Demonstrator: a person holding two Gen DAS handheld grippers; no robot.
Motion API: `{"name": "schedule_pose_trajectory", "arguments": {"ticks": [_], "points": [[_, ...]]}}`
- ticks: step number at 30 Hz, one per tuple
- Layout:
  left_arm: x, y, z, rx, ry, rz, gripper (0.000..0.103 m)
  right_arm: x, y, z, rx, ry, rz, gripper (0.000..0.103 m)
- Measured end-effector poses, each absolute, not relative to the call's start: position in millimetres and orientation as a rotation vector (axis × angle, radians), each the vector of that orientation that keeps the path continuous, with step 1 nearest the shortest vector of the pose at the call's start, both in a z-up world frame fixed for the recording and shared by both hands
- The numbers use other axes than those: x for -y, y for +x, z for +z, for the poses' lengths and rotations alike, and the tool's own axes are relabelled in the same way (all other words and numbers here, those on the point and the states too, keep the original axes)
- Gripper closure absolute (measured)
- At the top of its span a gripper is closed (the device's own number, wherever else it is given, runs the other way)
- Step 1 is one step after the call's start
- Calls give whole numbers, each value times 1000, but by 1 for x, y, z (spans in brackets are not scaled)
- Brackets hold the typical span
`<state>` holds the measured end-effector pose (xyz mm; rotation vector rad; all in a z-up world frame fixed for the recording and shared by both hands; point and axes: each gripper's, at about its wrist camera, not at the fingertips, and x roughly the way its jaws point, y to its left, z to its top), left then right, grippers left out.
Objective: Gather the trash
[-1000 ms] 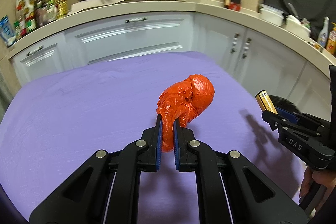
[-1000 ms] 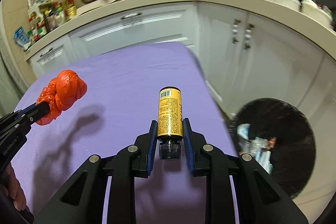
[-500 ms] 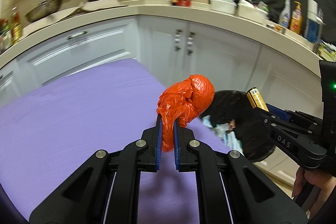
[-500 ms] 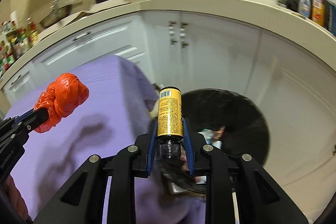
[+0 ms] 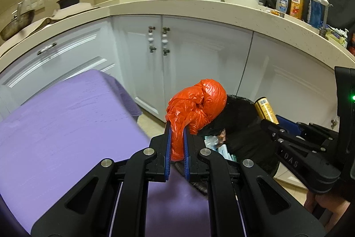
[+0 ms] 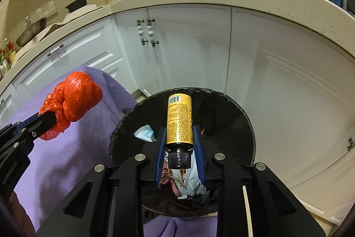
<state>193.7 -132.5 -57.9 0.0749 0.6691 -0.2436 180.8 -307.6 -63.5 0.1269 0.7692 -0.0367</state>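
My left gripper [image 5: 177, 132] is shut on a knotted orange plastic bag [image 5: 197, 106], held in the air at the right edge of the purple table [image 5: 66, 126]. The same orange bag [image 6: 71, 101] shows at the left of the right wrist view. My right gripper [image 6: 179, 137] is shut on a yellow bottle [image 6: 179, 121] with a black cap, held directly above the black-lined trash bin [image 6: 244, 121]. That yellow bottle [image 5: 266, 110] and the right gripper [image 5: 271, 123] appear at the right of the left wrist view, over the trash bin [image 5: 239, 117].
The bin holds wrappers and paper scraps [image 6: 188, 179]. White cabinets [image 5: 199, 59] curve behind it under a beige countertop [image 5: 221, 8] with bottles, bowls and pots. A hand [image 5: 324, 206] holds the right gripper's handle. Beige floor tiles [image 5: 150, 123] lie between table and cabinets.
Both grippers swung right, away from over the purple table toward the trash bin. The yellow bottle now hangs over the bin's opening; the orange bag sits at the table's edge. Both grips are unchanged.
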Motion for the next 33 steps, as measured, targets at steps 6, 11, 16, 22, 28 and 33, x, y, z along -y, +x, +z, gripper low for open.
{"name": "schedule_pose_trajectory", "arguments": {"ticks": [6,11,16,22,28,33], "points": [[149,208,-69,-689,76,-269,93,320,193,-74,-786,140,-57,78],[159,217,-79,-709,87,-271,59,326,195,-77,-783,146,-82,60],[161,216,-81,-705,94,-271,53,330,193,-74,-790,153,-92,58],[159,212,-76,-695,92,-273,45,333,187,-68,-773,151,-107,50],[154,202,-68,-672,92,-266,38,331,180,-59,-765,151,-110,48],[148,193,-62,-666,90,-258,36,327,168,-51,-750,139,-110,44]]}}
